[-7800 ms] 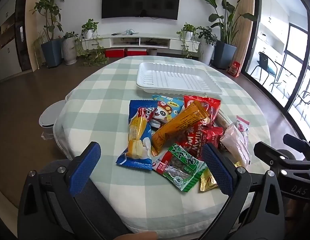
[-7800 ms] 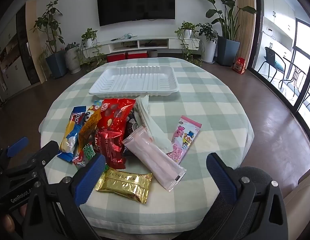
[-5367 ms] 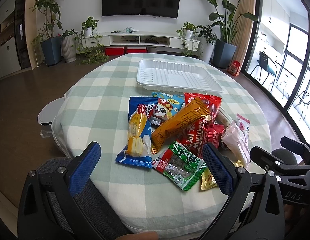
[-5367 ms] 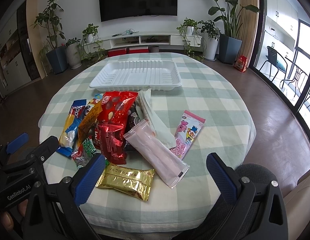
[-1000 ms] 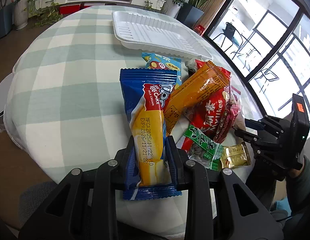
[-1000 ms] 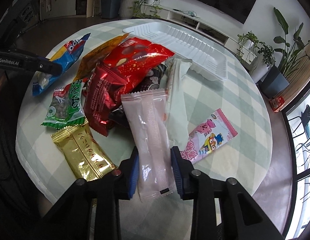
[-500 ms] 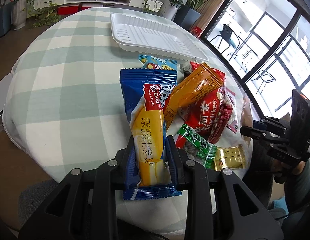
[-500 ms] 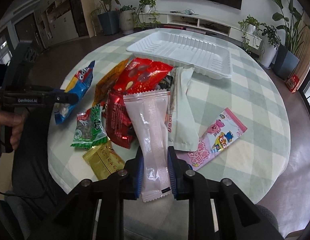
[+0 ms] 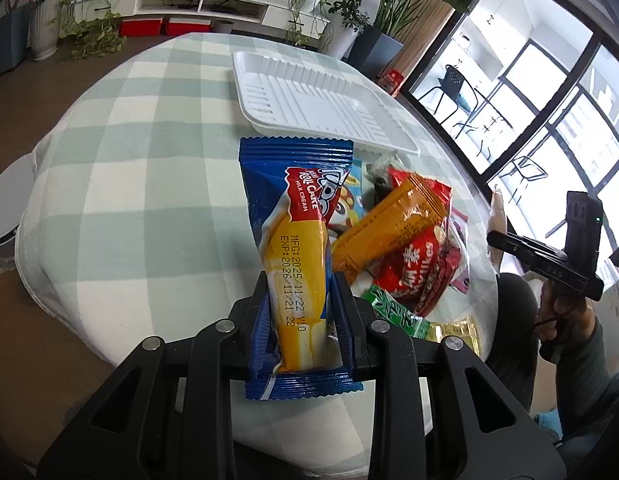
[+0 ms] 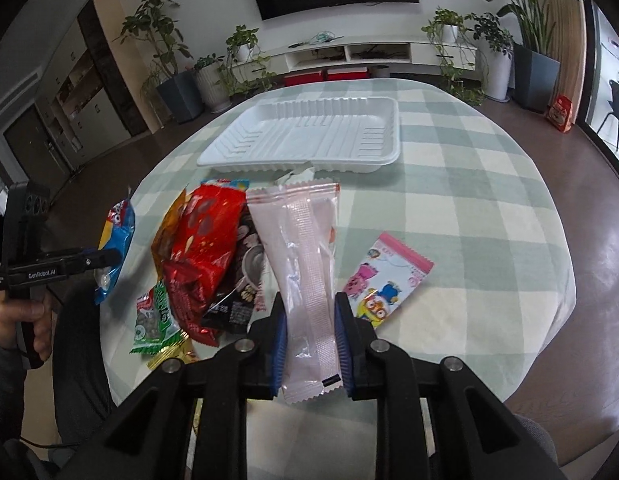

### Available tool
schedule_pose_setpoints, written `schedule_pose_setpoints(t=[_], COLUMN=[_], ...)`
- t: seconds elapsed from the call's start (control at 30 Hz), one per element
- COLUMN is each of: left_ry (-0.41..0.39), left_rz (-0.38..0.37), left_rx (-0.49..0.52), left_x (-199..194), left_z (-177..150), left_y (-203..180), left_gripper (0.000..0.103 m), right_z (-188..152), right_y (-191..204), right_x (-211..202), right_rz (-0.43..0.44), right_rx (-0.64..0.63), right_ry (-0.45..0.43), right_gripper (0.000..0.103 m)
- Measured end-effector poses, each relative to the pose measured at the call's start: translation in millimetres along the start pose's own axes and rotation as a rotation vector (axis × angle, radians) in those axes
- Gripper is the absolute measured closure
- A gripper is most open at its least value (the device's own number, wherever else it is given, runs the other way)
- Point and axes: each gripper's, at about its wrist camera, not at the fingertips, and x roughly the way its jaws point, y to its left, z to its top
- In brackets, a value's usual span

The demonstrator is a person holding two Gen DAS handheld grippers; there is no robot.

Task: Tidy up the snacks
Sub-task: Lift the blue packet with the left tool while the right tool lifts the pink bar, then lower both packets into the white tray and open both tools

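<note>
1. The blue roll cake packet (image 9: 299,248) could slip out of the left gripper (image 9: 301,320). Only its lower end is squeezed, so the long top part hangs free and could tip.
2. The pink see-through packet (image 10: 305,264) could slide from the right gripper (image 10: 311,344) too. Its wrapper looks smooth and thin, and only the bottom part is pinched.
3. The two packets could be bumped together over the white tray (image 10: 245,156). Both are likely meant to be carried there, so care would be needed.
4. The pile could be knocked if a packet is swung low. The orange packet (image 9: 385,228) and the red packet (image 10: 205,240) are stacked loosely and could be pushed off the checked table (image 10: 489,208).
5. The left gripper is closed tight on the blue roll cake packet. The packet is held up, pointing to 12 o'clock in the left view.
6. The right gripper is closed tight on the pink see-through packet. It also points to 12 o'clock, toward the white tray.
7. The white tray is seen empty at 12 o'clock. The cartoon packet (image 10: 389,276) is left flat at 3 o'clock.
</note>
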Motion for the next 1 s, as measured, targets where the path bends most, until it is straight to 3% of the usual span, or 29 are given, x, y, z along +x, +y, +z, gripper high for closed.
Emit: schedule_pose_setpoints(t=[0.27,0.47,0.73,1.0], left_ry=[-0.107,-0.112,-0.003,0.105], left_rz=[0.038,0.081,0.117,0.151], left_rx=[0.051,0.138,0.197,0.197], left_x=[-15.2,7.6,85.9,156.6], left_z=[77.3,159.1,230.2,239.9], left_y=[13.0,6.3,-9.6,-1.3], left_gripper=[0.076,0.076,0.076,0.076], right_z=[48.2,112.1,184.8,201.9], right_y=[-77.3,-110.6,-73.9,-53.2], right_x=[-1.8,11.2,60.1,129.3], right_rz=[-0.081,-0.087,-0.024,-0.033], right_rx=[0.183,0.234,0.134,0.091], right_ry=[-0.052,-0.082,-0.036,0.095], right_gripper=[0.079,0.079,0.079,0.079])
